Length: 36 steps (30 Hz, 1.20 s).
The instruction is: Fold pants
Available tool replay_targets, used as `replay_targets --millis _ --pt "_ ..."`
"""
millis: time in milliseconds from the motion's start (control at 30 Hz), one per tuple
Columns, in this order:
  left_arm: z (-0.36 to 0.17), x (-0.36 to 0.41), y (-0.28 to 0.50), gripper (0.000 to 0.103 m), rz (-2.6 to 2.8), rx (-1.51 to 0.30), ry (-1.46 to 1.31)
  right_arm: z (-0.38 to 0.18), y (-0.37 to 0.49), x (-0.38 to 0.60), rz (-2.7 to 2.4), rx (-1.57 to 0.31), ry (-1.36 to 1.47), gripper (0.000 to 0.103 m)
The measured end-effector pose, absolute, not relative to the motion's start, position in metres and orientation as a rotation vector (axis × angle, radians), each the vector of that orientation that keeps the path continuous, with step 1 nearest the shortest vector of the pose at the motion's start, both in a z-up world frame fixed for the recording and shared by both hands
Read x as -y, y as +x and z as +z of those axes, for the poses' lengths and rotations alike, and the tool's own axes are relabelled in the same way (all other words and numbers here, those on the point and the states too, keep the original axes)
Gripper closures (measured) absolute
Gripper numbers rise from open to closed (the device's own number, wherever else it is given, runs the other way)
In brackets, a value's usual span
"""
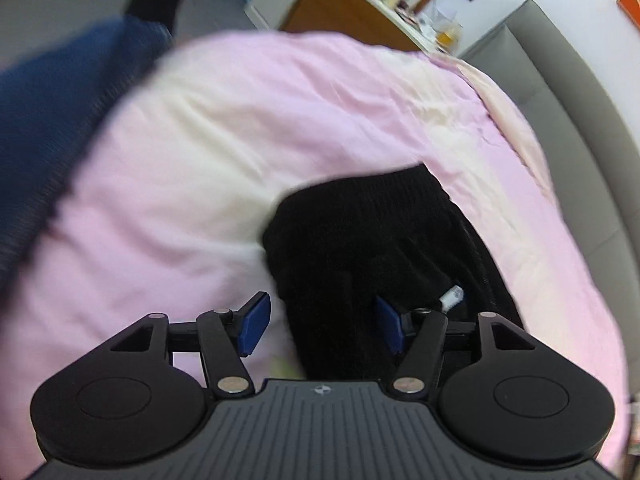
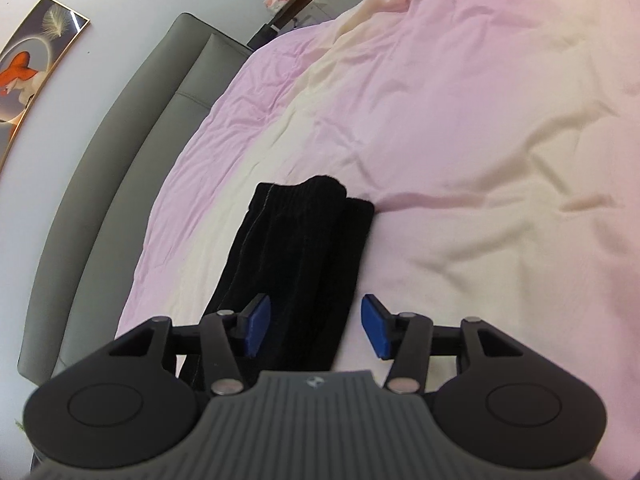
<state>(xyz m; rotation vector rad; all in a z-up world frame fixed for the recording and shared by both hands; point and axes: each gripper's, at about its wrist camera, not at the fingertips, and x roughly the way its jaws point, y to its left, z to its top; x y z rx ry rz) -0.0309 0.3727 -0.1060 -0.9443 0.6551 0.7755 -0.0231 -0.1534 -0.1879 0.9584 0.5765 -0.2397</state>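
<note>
On the bedspread (image 2: 460,120), seemingly folded pants (image 2: 296,248).

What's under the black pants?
The black pants lie folded on a pink and cream bedcover, which shows all around them. Whatever sits right beneath the pants is hidden by the cloth. A small white thing pokes out at their edge.

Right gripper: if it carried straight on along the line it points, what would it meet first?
Most likely the black pants folded on the pink bedcover; they fill the gap ahead of the open right gripper. Depth is unclear.
</note>
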Motion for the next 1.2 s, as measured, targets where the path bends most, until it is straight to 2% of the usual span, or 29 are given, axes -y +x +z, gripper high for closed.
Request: replay_targets --millis 167,233,333,500,600,633,667,767,900,967,1033,1133,1200 --pt "-0.071 -0.329 -0.025 0.032 0.727 -0.632 -0.807 -0.207 0.004 0.174 -0.264 -0.568 1.016 0.049" --pt "-0.064 -0.298 0.009 0.031 0.624 -0.685 -0.718 -0.219 0.015 0.177 -0.246 -0.591 1.054 0.048" --pt "-0.068 -0.238 0.061 0.025 0.438 -0.767 -0.611 -0.231 0.024 0.177 -0.23 -0.575 1.098 0.048" --pt "-0.09 -0.125 0.146 0.025 0.171 -0.904 -0.499 -0.235 0.033 0.178 -0.186 -0.55 1.123 0.049" --pt "-0.097 -0.062 0.185 0.025 0.06 -0.944 -0.435 -0.239 0.032 0.183 -0.18 -0.536 1.177 0.054" --pt "-0.099 -0.045 0.197 0.025 0.033 -0.957 -0.416 -0.24 0.032 0.185 -0.177 -0.533 1.2 0.059" --pt "-0.101 -0.028 0.208 0.025 0.009 -0.973 -0.395 -0.241 0.033 0.187 -0.172 -0.532 1.217 0.074" --pt "-0.114 0.012 0.234 0.025 -0.045 -1.03 -0.323 -0.24 0.034 0.19 -0.157 -0.53 1.219 0.084" --pt "-0.15 0.047 0.256 0.025 -0.027 -1.164 -0.174 -0.234 0.036 0.183 -0.15 -0.5 1.197 0.087" --pt "-0.165 0.053 0.258 0.018 -0.014 -1.168 -0.133 -0.232 0.035 0.181 -0.148 -0.49 1.189 0.087" --pt "-0.169 0.051 0.259 0.016 -0.004 -1.173 -0.15 -0.231 0.034 0.18 -0.15 -0.488 1.191 0.087" --pt "-0.166 0.046 0.259 0.016 0.003 -1.182 -0.186 -0.232 0.032 0.182 -0.158 -0.486 1.221 0.088" --pt "-0.155 0.034 0.253 0.021 0.016 -1.146 -0.268 -0.232 0.03 0.183 -0.16 -0.476 1.234 0.088"
